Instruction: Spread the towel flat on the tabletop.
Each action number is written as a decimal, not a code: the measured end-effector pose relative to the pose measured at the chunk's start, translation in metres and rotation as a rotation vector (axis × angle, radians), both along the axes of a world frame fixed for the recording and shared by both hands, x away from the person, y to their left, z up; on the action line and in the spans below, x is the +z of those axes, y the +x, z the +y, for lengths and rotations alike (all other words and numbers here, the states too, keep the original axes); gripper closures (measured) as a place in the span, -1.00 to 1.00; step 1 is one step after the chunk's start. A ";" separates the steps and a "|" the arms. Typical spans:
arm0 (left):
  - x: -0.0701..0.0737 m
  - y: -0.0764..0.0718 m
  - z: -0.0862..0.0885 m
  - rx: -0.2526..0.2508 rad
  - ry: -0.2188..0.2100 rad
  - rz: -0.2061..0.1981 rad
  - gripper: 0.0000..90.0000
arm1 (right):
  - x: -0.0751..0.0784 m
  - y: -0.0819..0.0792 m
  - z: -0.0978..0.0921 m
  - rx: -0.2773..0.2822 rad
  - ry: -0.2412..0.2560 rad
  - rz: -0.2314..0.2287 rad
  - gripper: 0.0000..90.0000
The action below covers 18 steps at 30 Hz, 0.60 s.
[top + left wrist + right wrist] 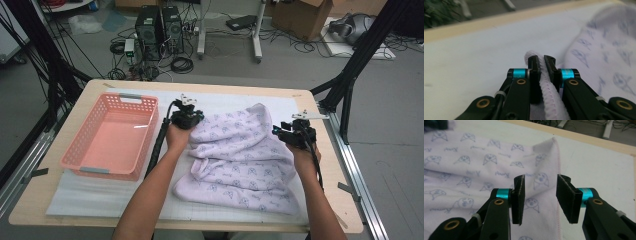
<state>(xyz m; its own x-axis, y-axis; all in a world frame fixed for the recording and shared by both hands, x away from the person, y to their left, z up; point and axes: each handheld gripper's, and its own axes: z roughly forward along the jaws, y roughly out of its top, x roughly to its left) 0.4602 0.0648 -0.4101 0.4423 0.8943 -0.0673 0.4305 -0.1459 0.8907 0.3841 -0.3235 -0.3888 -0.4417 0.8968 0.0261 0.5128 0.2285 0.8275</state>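
With our left gripper [541, 65] pinching the hem of the blanket [240, 160] lying rumpled toward the desk's [320, 210] right edge, we bring our spread right gripper [540, 196] squarely over the stitched edge before closing.

Even, soft indoor light with faint shadows; the left gripper view's background is blurred, the high view slightly grainy

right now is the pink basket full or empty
Empty: the pink basket shows a bare floor in the high view, while the towel lies crumpled beside it.
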 end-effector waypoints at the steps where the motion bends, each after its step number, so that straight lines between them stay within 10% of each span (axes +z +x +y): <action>1: 0.003 0.001 0.005 0.035 -0.010 -0.022 0.86 | -0.001 0.000 -0.001 -0.007 0.001 0.004 0.29; 4: 0.005 0.003 0.018 0.067 -0.039 -0.009 0.81 | -0.005 0.000 -0.001 -0.018 0.002 0.017 0.30; 11: 0.000 -0.006 0.021 0.005 -0.099 0.084 -0.04 | -0.031 -0.003 -0.010 -0.042 0.009 0.070 0.29; 18: 0.001 -0.029 0.010 -0.136 -0.088 0.084 -0.02 | -0.040 -0.015 -0.008 0.093 0.030 0.117 0.17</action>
